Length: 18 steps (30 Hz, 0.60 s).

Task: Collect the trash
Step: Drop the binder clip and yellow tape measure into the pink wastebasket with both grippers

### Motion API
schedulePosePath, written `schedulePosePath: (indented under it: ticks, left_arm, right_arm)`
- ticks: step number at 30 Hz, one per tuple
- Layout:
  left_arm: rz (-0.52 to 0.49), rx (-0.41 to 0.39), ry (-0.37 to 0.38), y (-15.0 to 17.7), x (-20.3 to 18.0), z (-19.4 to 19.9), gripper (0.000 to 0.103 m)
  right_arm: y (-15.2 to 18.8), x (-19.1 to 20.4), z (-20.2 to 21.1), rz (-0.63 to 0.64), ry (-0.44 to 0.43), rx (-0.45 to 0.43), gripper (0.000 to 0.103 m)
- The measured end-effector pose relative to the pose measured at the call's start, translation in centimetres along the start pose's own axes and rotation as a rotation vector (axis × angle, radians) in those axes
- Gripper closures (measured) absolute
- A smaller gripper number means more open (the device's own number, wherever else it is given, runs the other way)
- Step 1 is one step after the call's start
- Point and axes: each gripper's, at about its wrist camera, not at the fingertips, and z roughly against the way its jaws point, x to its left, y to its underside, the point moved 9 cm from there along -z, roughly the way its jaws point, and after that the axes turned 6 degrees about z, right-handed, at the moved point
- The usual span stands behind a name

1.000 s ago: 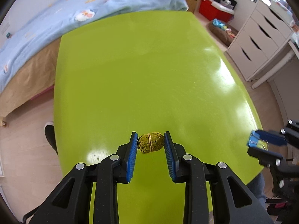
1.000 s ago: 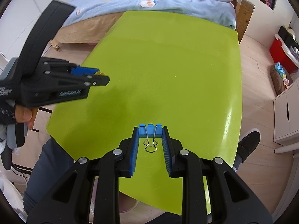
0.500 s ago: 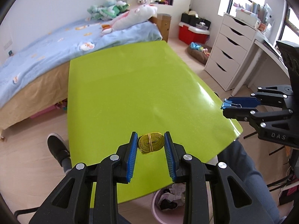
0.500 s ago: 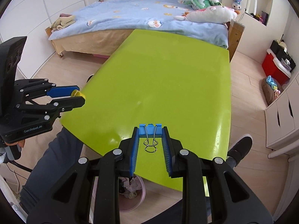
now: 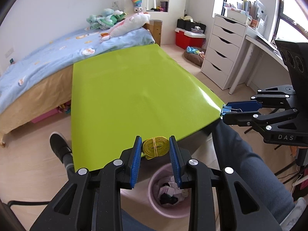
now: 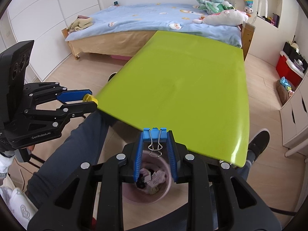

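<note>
The left gripper (image 5: pixel 155 150) is clamped on a coiled yellow band (image 5: pixel 155 148), pads pressing its two long sides, so the coil's long axis runs across the jaws. The right gripper (image 6: pixel 155 144) pinches a blue clip (image 6: pixel 154 134) by its body, with the wire handles hanging back between the fingers.

Both loads are held off the near edge of the green table (image 5: pixel 134 96), over the floor by the person's knees. The pink bin (image 5: pixel 169 192) stands below and just ahead of each tool; in the right wrist view the bin (image 6: pixel 146 182) shows directly under the clip, between the fingers. In the left view it lies slightly to the right of the band, so the right gripper seems better lined up for a drop. The bin already holds crumpled scraps.

The person's legs (image 5: pixel 240 154) flank the bin closely, and the table edge is near; a release slightly off line could land an item on a leg or the floor.
</note>
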Motion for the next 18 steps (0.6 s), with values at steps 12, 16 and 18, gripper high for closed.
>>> schedulePosePath:
  ticks: [12, 16, 18]
  left_arm:
    - [0.017, 0.052, 0.048, 5.3, -1.4, 1.3, 0.074]
    - [0.011, 0.055, 0.054, 5.5, -1.6, 1.6, 0.074]
    - [0.011, 0.053, 0.059, 5.5, -1.8, 1.8, 0.074]
  right_arm:
    - [5.4, 3.5, -1.7, -0.010, -0.085, 0.077, 0.079]
    - [5.6, 4.1, -2.1, -0.003, -0.111, 0.082, 0.079]
    - [5.6, 4.3, -2.2, -0.001, -0.127, 0.084, 0.064]
